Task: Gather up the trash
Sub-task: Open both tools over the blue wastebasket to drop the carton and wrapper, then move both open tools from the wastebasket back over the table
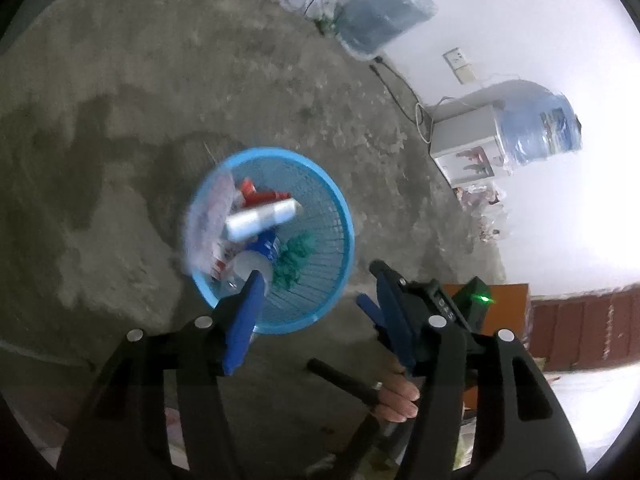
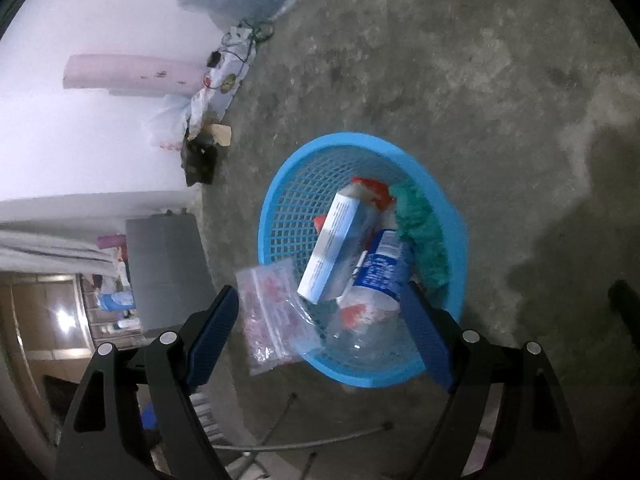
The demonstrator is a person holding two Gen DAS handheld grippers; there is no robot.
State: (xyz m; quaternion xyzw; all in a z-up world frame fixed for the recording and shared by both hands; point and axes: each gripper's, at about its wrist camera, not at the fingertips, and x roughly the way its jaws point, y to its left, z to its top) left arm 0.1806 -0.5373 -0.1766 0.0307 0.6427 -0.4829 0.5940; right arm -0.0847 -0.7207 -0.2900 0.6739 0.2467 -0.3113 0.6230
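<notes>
A blue mesh basket (image 1: pixel 328 296) (image 2: pixel 288 216) stands on the concrete floor. It holds a white-and-blue box (image 2: pixel 340 248) (image 1: pixel 262 220), a blue-labelled bottle (image 2: pixel 380 276) (image 1: pixel 266 246), red wrappers (image 2: pixel 372 190), green crumpled material (image 2: pixel 420 236) (image 1: pixel 298 258) and a clear plastic bottle (image 2: pixel 360 344). A clear zip bag (image 2: pixel 272 312) (image 1: pixel 210 216) with pink print hangs over the basket's rim, blurred. My left gripper (image 1: pixel 316 312) is open and empty above the basket. My right gripper (image 2: pixel 320 344) is open above the rim and the bag, and also shows in the left wrist view (image 1: pixel 370 288).
Water jugs (image 1: pixel 384 8) (image 1: pixel 536 124) and a small white appliance (image 1: pixel 464 144) stand along the white wall. Bags and clutter (image 2: pixel 208 92) lie by the wall, with a grey cabinet (image 2: pixel 164 272). Thin metal rods (image 2: pixel 304 444) lie on the floor near me.
</notes>
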